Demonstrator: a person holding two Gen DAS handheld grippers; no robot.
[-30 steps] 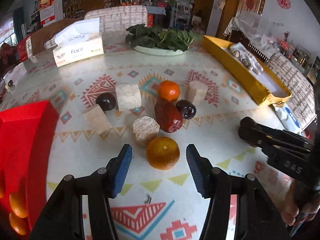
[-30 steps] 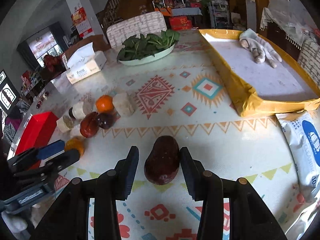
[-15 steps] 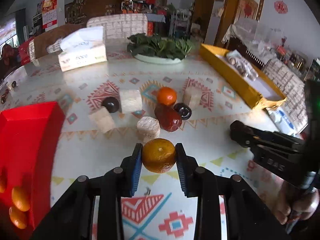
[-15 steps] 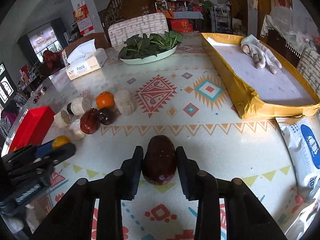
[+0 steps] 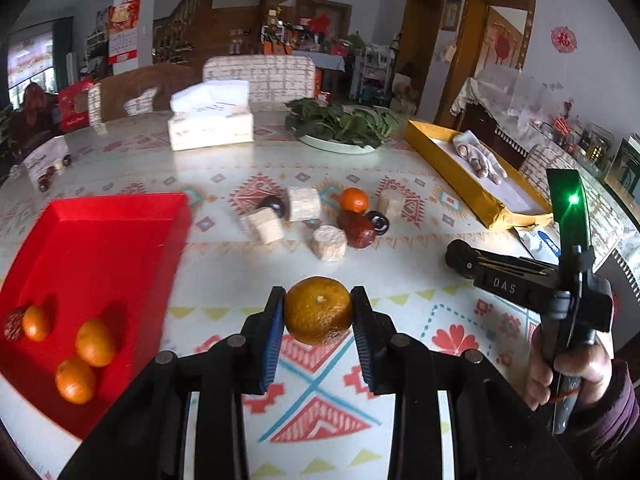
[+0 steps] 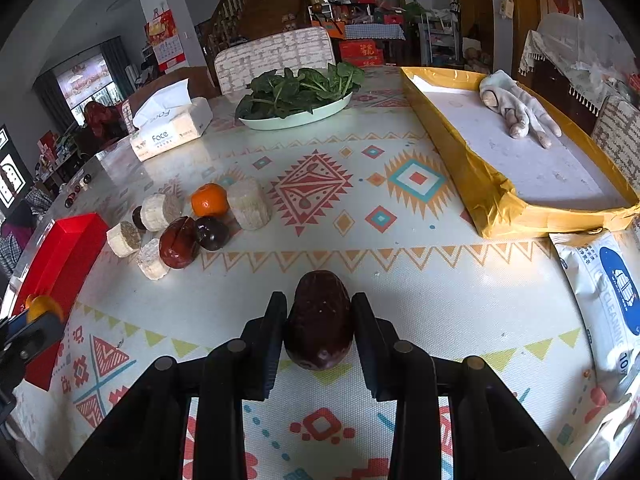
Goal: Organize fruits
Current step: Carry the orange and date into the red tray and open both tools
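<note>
Jaws of the left gripper [image 5: 318,312] were clamped on a mandarin [image 5: 318,309], both blue pads pressed against its sides, and the fruit hung clear above the patterned desk [image 5: 400,272]. Jaws of the right gripper [image 6: 319,322] were closed on a dark red date [image 6: 319,320], which sat low over the desk or on it; which of the two I could not tell. To the left of the left gripper stood a red tray [image 5: 100,240] holding three more mandarins [image 5: 95,342] and one small date [image 5: 14,322] near its left edge. Farther back on the desk lay a loose cluster: another mandarin [image 6: 209,200], a large red date [image 6: 179,242], a dark plum [image 6: 211,233] touching it, and several pale cylindrical blocks [image 6: 249,203]. A yellow tray [image 6: 496,196] with a glove [image 6: 516,110] in it stood at the right, a plate of greens [image 6: 296,100] and a tissue box [image 6: 170,128] behind.
</note>
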